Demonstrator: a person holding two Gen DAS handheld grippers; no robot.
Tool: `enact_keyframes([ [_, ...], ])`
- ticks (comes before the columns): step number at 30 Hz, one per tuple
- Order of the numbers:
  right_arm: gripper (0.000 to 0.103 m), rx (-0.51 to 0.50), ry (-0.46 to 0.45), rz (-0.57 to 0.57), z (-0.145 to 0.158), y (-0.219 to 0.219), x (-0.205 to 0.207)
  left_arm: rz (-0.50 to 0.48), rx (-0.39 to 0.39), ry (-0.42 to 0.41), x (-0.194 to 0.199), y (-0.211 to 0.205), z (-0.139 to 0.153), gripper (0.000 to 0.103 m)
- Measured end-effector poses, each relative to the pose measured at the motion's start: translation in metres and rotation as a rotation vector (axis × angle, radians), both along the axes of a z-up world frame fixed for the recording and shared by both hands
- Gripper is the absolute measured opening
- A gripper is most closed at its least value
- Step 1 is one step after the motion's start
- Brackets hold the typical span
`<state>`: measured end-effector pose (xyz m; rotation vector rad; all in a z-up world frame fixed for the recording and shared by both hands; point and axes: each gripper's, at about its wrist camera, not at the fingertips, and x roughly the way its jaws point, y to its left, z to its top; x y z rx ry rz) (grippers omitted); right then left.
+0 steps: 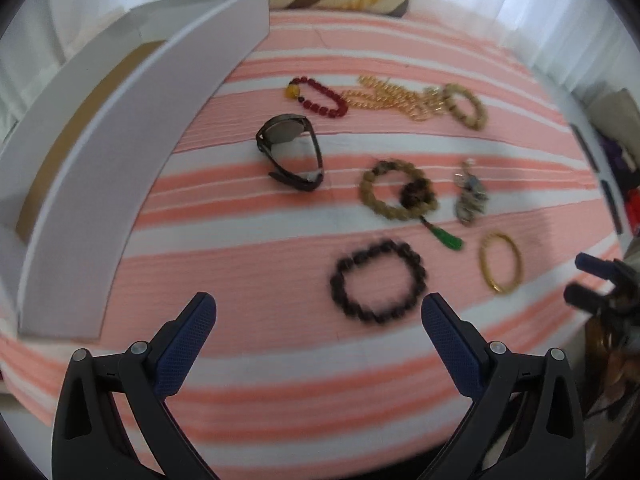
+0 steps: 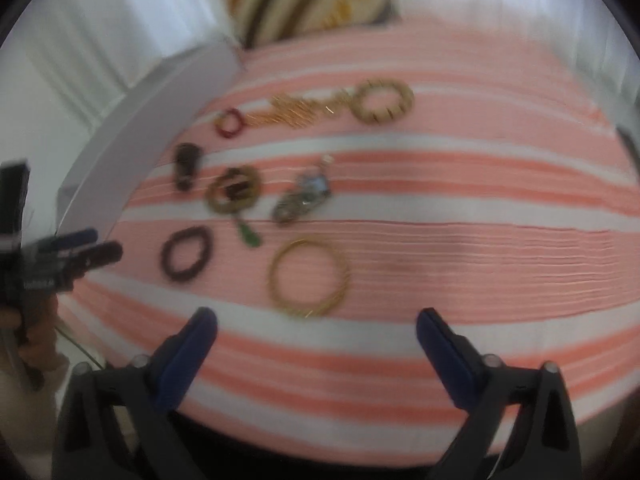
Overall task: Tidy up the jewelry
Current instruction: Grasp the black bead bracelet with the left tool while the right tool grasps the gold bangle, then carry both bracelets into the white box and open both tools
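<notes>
Jewelry all loose on the striped bed cover (image 1: 240,280), nothing in the white box (image 1: 132,152) yet. Dark bead bracelet (image 1: 378,282) lies just ahead of my left hand-held gripper (image 1: 319,312), jaws wide, empty. Gold bangle (image 2: 309,278) ahead of right hand-held gripper (image 2: 317,322), also wide, empty. Risk: soft fabric bunches under the fingers, beads roll, bangle slips flat.

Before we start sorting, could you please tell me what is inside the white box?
The white box shows a brown cardboard-like lining inside; its near wall hides the rest.
</notes>
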<state>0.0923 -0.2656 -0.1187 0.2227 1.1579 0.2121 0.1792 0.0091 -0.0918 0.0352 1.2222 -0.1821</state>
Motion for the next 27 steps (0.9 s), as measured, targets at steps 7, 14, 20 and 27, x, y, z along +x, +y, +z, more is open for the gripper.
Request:
enact_keyframes([
  [7, 0.063, -0.065, 0.119, 0.04, -0.032, 0.017, 0.042, 0.012, 0.075, 0.111, 0.031, -0.012, -0.049, 0.084],
  [14, 0.043, -0.335, 0.07, 0.15, -0.043, 0.067, 0.043, 0.023, 0.112, 0.081, 0.023, -0.027, -0.054, 0.07],
  [20, 0.006, -0.347, 0.05, 0.192, -0.045, 0.085, 0.034, -0.044, 0.141, 0.083, 0.001, -0.051, -0.045, 0.009],
  [27, 0.006, -0.295, -0.02, 0.175, -0.005, 0.08, 0.026, -0.04, 0.069, 0.036, -0.021, -0.033, -0.003, 0.009],
])
